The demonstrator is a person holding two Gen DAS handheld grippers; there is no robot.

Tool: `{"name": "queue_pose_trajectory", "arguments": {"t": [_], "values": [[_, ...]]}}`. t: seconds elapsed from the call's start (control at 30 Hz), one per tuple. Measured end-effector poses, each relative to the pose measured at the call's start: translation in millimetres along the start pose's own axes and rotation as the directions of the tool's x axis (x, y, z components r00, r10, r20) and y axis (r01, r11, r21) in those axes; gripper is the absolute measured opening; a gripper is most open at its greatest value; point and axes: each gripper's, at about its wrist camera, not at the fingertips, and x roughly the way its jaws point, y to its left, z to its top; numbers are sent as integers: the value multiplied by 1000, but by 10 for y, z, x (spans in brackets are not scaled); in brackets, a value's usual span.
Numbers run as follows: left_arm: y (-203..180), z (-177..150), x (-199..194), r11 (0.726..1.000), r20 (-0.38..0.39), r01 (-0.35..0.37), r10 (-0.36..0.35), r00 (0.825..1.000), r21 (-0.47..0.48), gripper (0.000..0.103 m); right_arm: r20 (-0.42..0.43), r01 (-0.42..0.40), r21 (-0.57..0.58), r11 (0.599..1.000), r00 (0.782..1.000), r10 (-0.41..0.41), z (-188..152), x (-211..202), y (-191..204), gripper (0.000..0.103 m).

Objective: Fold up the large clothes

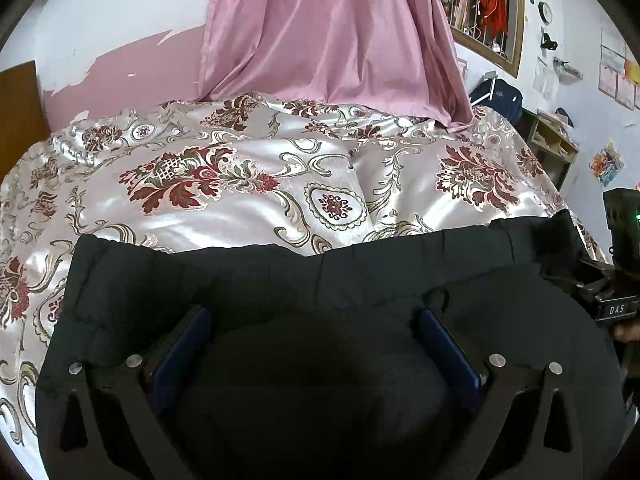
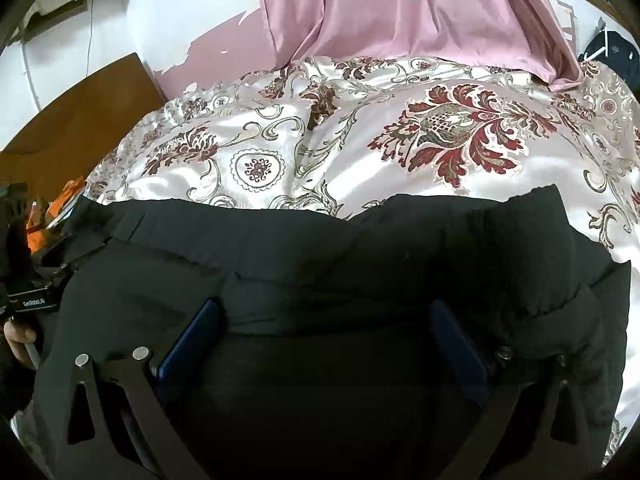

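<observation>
One black jacket [image 1: 280,288] fills the lower frame on one floral bedspread [image 1: 248,184]; one pink curtain [image 1: 328,32] hangs above. Left gripper [image 1: 316,320] and right gripper [image 2: 324,312] both spread wide, fabric bulging between.

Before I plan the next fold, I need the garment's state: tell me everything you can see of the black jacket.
The black jacket is a puffy, quilted, matte garment lying spread on the floral satin bedspread, its far edge bunched and wavy. Both open grippers, left and right, sit low over it, fingers straddling a padded bulge. No zip or label shows.
</observation>
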Motion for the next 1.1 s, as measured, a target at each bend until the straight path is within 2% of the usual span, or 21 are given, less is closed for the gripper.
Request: {"name": "queue_pose_trajectory", "arguments": {"t": [0.83, 1.1], "values": [[5, -18, 9, 1000, 15, -1, 1, 1000, 5, 103, 30, 4, -7, 1000, 1000, -4, -19, -17, -18, 102], [24, -6, 16, 1000, 26, -3, 3, 1000, 8, 103, 66, 26, -20, 999, 998, -25, -13, -104, 13, 102]]}}
